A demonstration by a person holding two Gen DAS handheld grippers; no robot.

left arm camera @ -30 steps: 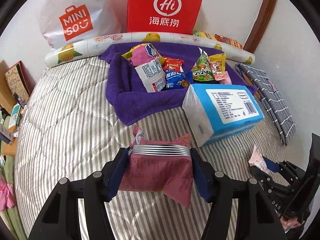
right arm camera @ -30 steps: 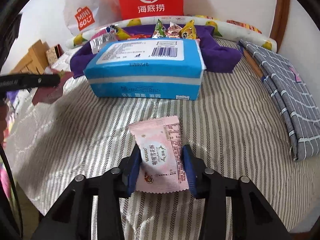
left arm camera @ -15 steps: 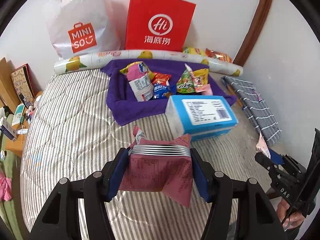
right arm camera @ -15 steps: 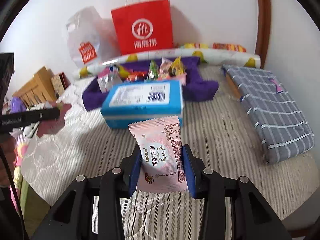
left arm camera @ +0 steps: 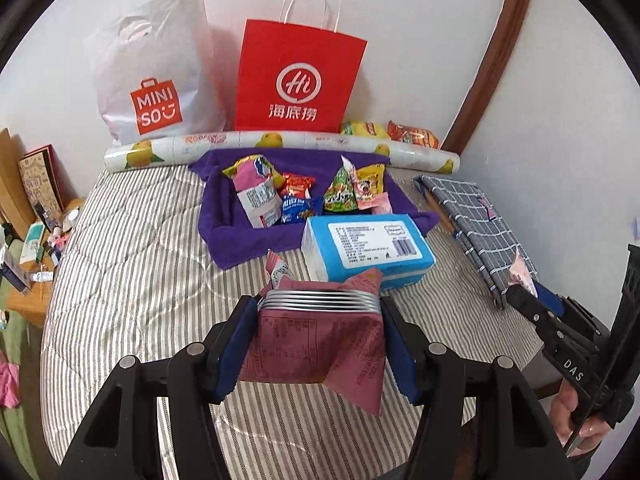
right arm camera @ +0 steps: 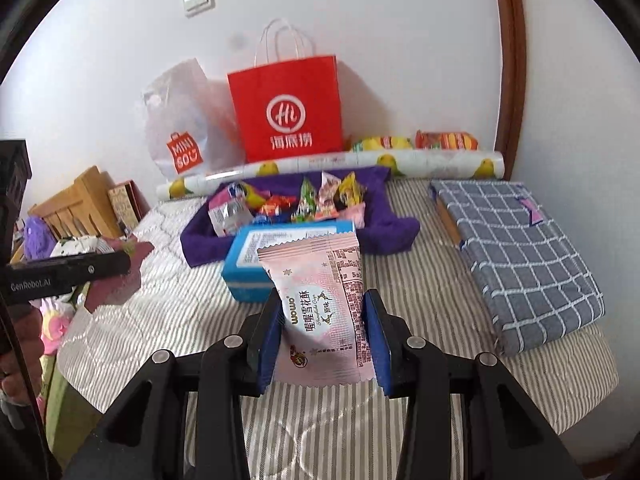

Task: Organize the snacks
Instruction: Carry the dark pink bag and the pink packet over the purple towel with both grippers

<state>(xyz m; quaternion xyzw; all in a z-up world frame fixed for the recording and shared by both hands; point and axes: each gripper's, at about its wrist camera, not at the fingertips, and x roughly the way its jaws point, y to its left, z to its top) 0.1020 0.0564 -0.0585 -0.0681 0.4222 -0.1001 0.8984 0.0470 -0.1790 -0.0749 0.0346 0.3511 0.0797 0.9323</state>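
Note:
My left gripper [left arm camera: 318,340] is shut on a maroon snack packet [left arm camera: 316,348] with a silver crimped top, held above the striped bed [left arm camera: 132,264]. In the right wrist view my right gripper [right arm camera: 323,332] is shut on a pale pink snack packet [right arm camera: 320,300], lifted clear of the bed. Farther back a purple towel [left arm camera: 224,232] is folded into a tray and holds several colourful snack packets [left arm camera: 340,192]. A blue and white tissue pack [left arm camera: 368,244] lies in front of the towel. The right gripper with its pink packet [left arm camera: 520,272] shows at the right edge of the left wrist view.
A red paper bag [left arm camera: 296,76] and a white plastic bag [left arm camera: 156,72] lean on the wall behind a fruit-print roll [left arm camera: 280,144]. A folded grey checked cloth [right arm camera: 516,248] lies at the right of the bed. A cluttered wooden side table [left arm camera: 24,276] stands left.
Both grippers have risen and drawn back with their packets; the towel, tissue pack and bags look smaller and farther off. Both grips are unchanged.

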